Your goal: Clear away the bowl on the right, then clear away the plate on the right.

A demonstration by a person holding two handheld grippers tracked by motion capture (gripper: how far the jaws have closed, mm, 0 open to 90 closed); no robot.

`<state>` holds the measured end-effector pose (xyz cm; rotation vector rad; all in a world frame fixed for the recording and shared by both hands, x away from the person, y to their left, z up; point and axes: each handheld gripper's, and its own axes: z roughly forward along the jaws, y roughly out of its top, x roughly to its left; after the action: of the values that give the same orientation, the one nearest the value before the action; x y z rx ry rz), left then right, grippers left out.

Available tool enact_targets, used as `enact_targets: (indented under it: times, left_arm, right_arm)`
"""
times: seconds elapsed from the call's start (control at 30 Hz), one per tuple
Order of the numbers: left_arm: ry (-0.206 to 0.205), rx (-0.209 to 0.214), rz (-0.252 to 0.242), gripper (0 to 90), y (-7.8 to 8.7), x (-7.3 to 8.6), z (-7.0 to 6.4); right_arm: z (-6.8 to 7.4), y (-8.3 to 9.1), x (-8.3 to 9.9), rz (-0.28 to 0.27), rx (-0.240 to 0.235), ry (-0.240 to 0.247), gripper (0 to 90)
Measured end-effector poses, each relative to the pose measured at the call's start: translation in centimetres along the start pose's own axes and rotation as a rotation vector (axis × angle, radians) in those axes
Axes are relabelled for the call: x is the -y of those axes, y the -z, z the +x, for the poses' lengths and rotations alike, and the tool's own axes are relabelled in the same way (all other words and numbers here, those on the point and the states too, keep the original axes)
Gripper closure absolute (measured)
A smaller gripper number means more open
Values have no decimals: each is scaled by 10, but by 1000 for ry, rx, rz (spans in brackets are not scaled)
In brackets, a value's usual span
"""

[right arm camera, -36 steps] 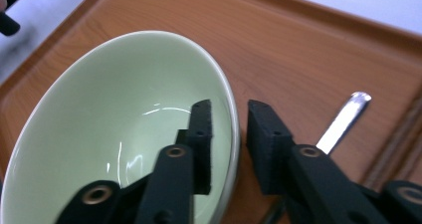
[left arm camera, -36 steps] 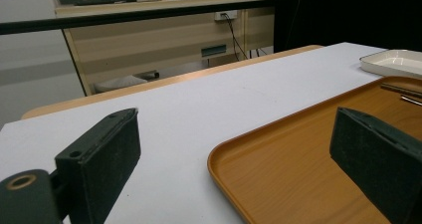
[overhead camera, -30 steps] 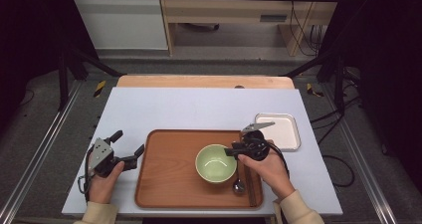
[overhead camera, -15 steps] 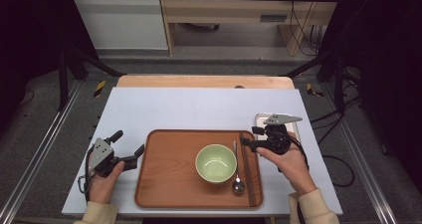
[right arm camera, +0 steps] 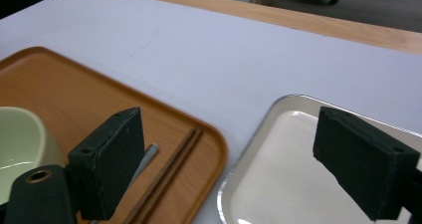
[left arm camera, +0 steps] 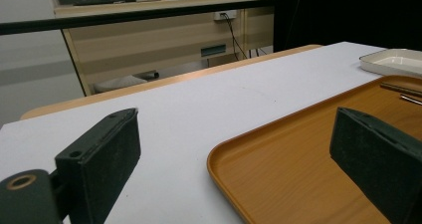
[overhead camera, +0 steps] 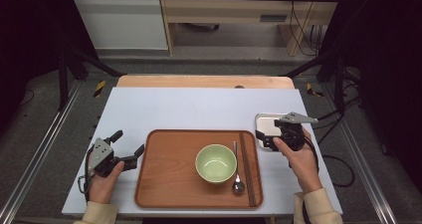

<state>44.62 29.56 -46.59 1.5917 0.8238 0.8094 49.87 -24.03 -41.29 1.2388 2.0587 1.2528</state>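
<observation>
White tabletop; right gripper (overhead camera: 266,138), jaws wide and empty, apparently over metal tray (right arm camera: 298,174), green bowl (overhead camera: 216,163) alongside.

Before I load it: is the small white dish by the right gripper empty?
Empty. The right gripper view shows the white dish bare and glossy between the open jaws of the right gripper.

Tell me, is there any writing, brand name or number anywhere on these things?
No readable text anywhere.
Tray, bowl, spoon, chopsticks and white dish: all plain.
Left gripper and right gripper: no lettering to be made out.
Label on the far cabinet: too blurred to read.
</observation>
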Motion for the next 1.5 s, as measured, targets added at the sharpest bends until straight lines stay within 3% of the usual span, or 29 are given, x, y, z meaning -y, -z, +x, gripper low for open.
enact_targets:
  times: [0.13, 0.37, 0.5, 0.73, 0.87, 1.17, 1.5]
  left_arm:
    - [0, 0, 0, 54, 0, 0, 0]
    - [0, 1, 1, 54, 0, 0, -1]
    - [0, 1, 1, 53, 0, 0, 0]
    - [0, 2, 1, 54, 0, 0, -1]
    - [-1, 2, 1, 53, -1, 0, -1]
    - [-2, 4, 3, 54, -1, 0, -2]
    - [-4, 6, 6, 54, -2, 0, -2]
  right_arm:
    - [-13, 5, 3, -10, 41, -40, 142]
    - [-34, 13, 12, -25, 127, -75, 269]
    - [-46, 15, 19, -8, 197, -84, 279]
    - [-67, 21, 30, 31, 294, -173, 319]
    - [-74, 22, 35, 60, 313, -200, 348]
    - [-84, 20, 44, 103, 315, -272, 501]
    - [-92, 24, 49, 104, 305, -335, 542]
